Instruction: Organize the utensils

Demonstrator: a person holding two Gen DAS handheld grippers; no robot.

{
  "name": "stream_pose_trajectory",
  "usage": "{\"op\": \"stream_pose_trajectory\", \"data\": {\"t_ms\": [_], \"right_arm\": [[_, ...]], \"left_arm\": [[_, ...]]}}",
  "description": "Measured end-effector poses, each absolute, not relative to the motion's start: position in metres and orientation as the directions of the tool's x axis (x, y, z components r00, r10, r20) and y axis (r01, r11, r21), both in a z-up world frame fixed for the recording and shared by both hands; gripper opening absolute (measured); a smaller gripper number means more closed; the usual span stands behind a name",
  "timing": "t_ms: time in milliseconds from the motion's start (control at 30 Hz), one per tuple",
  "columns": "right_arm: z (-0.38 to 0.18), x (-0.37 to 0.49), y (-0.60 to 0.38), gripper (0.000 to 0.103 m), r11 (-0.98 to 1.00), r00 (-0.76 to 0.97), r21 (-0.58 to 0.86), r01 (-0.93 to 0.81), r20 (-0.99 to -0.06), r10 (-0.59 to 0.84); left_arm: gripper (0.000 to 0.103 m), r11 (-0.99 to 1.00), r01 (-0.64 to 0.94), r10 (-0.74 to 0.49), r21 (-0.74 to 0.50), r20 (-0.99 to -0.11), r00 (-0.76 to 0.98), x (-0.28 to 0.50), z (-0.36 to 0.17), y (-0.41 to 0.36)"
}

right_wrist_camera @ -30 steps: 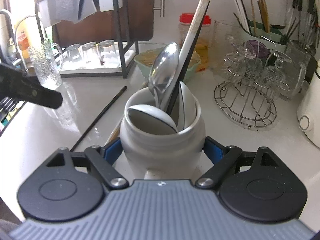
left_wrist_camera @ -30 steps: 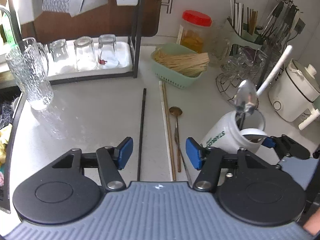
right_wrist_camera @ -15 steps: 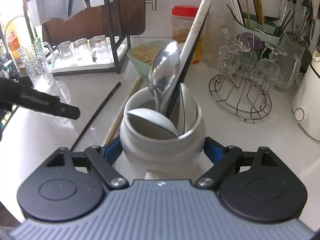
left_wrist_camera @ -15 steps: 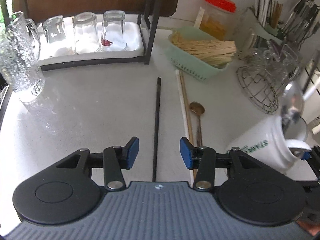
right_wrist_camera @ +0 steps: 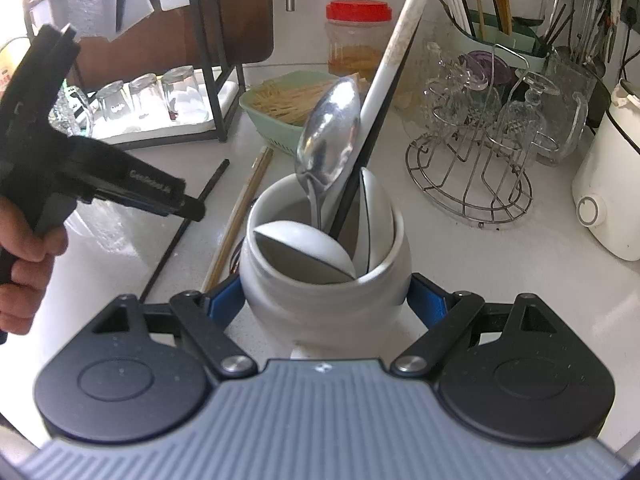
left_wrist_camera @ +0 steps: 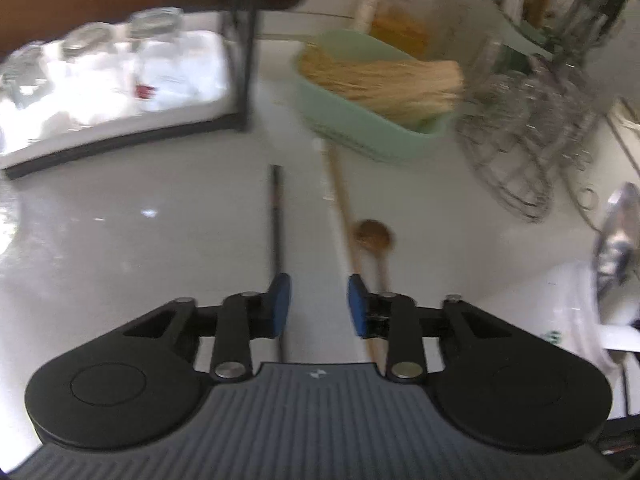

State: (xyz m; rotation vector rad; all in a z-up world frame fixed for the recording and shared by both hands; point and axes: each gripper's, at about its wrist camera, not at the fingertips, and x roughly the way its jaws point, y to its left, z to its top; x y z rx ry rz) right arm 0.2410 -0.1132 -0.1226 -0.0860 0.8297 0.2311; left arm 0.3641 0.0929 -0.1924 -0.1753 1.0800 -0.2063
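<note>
Two grippers busy. My left gripper (left_wrist_camera: 319, 302) dropped closer to counter since a second ago, jaws closing, nothing pinched yet; black chopstick (left_wrist_camera: 275, 216) beside left pad. My right gripper (right_wrist_camera: 326, 306) still clamps white utensil jar (right_wrist_camera: 324, 276). Pickup imminent.

Your white countertop (right_wrist_camera: 500, 264) carries a black chopstick (left_wrist_camera: 275, 216), a pale wooden chopstick (left_wrist_camera: 340, 200) and a brown spoon (left_wrist_camera: 374, 236) lying loose. Also standing on it: a white jar (right_wrist_camera: 320, 292), green basket (right_wrist_camera: 272, 124), wire glass rack (right_wrist_camera: 468, 196), red-lidded jar (right_wrist_camera: 358, 36), and tray of glasses (right_wrist_camera: 160, 128).
</note>
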Motion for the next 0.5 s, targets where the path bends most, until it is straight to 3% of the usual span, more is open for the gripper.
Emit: {"op": "stream_pose_trajectory", "data": {"t_ms": [167, 500], "right_arm": [[-0.122, 0.242, -0.113, 0.089, 0.970, 0.642, 0.009, -0.241, -0.749, 0.166], [-0.121, 0.242, -0.113, 0.089, 0.971, 0.639, 0.009, -0.241, -0.751, 0.166]], "left_arm": [[0.009, 0.941, 0.124, -0.338, -0.315, -0.845, 0.415, 0.368, -0.201, 0.076], [0.007, 0.935, 0.179, -0.353, -0.306, -0.855, 0.379, 0.375, -0.208, 0.058]]}}
